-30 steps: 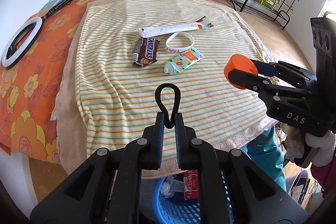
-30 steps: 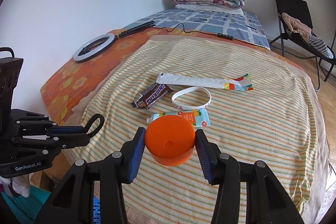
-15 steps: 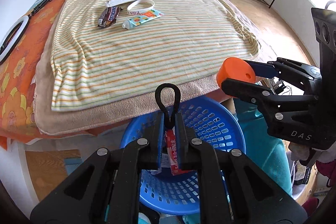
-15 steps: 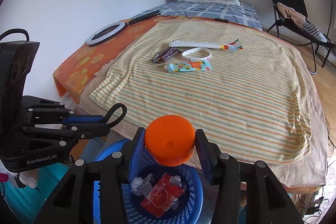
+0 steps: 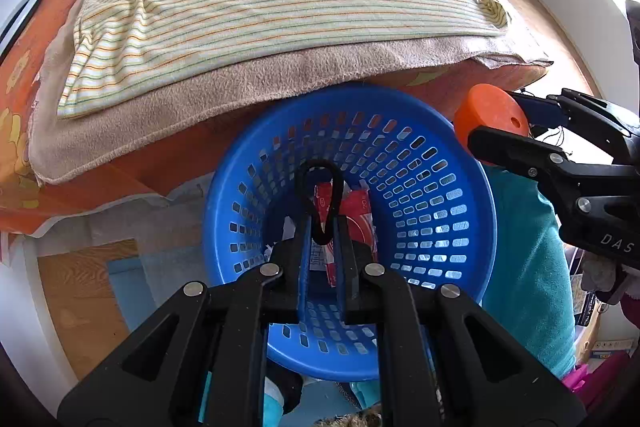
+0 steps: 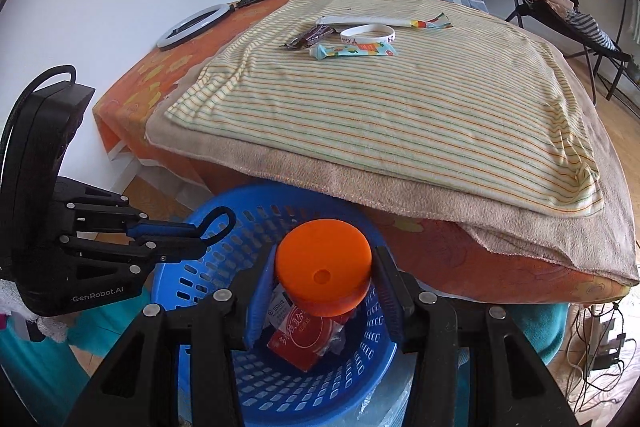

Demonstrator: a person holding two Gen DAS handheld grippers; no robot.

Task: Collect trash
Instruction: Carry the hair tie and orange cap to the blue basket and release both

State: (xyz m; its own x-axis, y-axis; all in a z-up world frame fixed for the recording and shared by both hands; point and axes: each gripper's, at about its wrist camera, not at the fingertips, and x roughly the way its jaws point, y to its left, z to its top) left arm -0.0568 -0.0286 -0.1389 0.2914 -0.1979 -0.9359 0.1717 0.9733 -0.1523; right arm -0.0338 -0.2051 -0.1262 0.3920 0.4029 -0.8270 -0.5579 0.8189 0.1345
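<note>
Item: your 2 tongs over the blue basket (image 5: 472, 211), left tongs (image 5: 322, 227) pinching a black loop (image 5: 319, 187), right tongs (image 6: 322, 283) clamping an orange lid (image 6: 323, 267), both directly above the opening.

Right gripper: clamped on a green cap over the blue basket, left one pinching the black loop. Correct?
Not quite. The cap is orange, not green, as the right wrist view shows. The rest holds: the right gripper clamps it over the blue basket, and the left gripper pinches the black loop.
</note>
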